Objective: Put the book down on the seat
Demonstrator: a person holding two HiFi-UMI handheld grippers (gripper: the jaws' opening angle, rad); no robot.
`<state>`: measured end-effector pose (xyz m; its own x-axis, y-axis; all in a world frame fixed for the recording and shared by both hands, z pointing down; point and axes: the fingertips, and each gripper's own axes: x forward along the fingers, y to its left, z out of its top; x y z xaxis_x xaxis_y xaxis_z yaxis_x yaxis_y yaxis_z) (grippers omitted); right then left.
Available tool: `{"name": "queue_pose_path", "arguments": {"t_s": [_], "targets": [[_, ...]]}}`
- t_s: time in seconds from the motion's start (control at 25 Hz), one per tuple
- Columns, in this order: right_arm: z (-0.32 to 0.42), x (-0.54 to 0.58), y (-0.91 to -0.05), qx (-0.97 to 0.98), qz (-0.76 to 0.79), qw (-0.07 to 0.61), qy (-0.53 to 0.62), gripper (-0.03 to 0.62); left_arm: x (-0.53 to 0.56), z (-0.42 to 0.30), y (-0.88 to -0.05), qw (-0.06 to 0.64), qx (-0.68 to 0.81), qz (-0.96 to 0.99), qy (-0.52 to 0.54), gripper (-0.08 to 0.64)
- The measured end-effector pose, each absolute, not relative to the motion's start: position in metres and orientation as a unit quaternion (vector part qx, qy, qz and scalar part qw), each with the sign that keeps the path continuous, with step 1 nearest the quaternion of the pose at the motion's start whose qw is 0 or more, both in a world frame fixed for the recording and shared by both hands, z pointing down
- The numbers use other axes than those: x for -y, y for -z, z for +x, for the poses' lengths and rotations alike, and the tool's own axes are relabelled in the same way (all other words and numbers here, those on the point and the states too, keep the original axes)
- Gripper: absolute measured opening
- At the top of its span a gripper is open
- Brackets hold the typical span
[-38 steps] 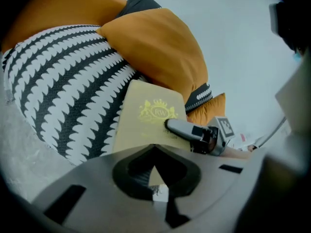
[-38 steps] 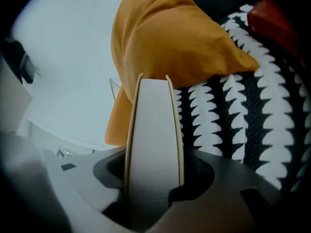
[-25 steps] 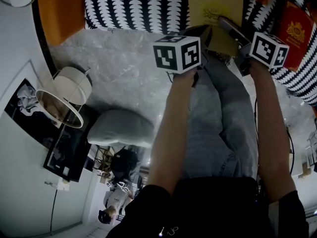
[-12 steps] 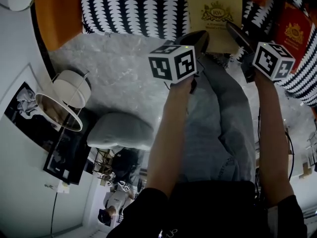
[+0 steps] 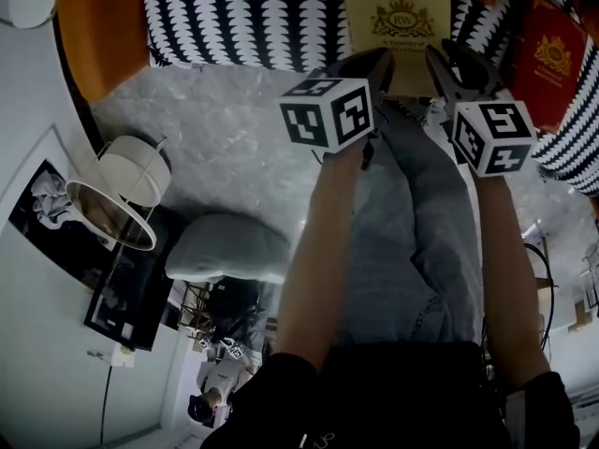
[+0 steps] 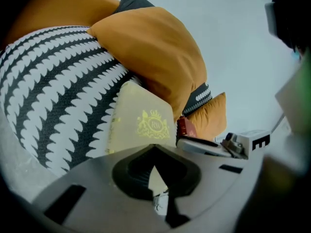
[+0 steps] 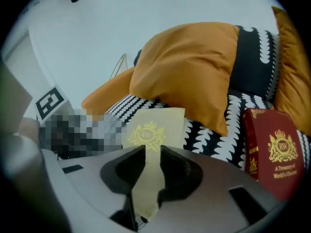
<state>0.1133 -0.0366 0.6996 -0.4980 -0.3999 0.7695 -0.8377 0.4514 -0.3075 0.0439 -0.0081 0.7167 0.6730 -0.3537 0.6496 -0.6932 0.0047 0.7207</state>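
Observation:
A cream book with a gold crest lies flat on the black-and-white patterned seat, its near edge at the seat's front. My right gripper hovers just short of that edge. Its jaws have just been closing and stand a narrow gap apart with nothing between them; the book shows beyond the gap. My left gripper is beside it on the left, shut and empty. Past its tips I see the same book.
A red book leans on the seat to the right of the cream one. Orange cushions stand at the seat's back and left end. On the marble floor are a lamp and a grey stool.
The right gripper let go of the cream book, drew back toward me and rolled, and its jaws narrowed. The book now lies flat on the seat. The left gripper hardly moved.

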Motion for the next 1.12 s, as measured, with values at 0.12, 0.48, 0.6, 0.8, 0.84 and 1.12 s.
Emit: {"name": "queue_pose_path", "arguments": {"t_s": [0.12,0.48,0.6,0.8,0.84,1.12], "targets": [[0.106,0.031,-0.706,0.786,0.386,0.331,-0.352,0.025,0.008,0.044,-0.714,0.591,0.385,0.695,-0.14,0.012],[0.108,0.021,-0.73,0.754,0.384,0.429,-0.316,0.011,-0.001,0.05,-0.719,0.576,0.389,0.702,-0.155,0.012],[0.108,0.02,-0.728,0.754,0.386,0.429,-0.315,0.012,-0.003,0.054,-0.716,0.573,0.383,0.707,-0.154,0.012],[0.104,0.017,-0.724,0.754,0.388,0.431,-0.31,0.012,-0.007,0.063,-0.711,0.561,0.372,0.719,-0.174,0.012],[0.102,0.014,-0.723,0.754,0.387,0.429,-0.313,0.012,-0.01,0.064,-0.711,0.558,0.371,0.72,-0.183,0.012],[0.092,-0.005,-0.705,0.765,0.378,0.411,-0.323,0.012,-0.016,0.054,-0.7,0.547,0.392,0.716,-0.184,0.012]]}}
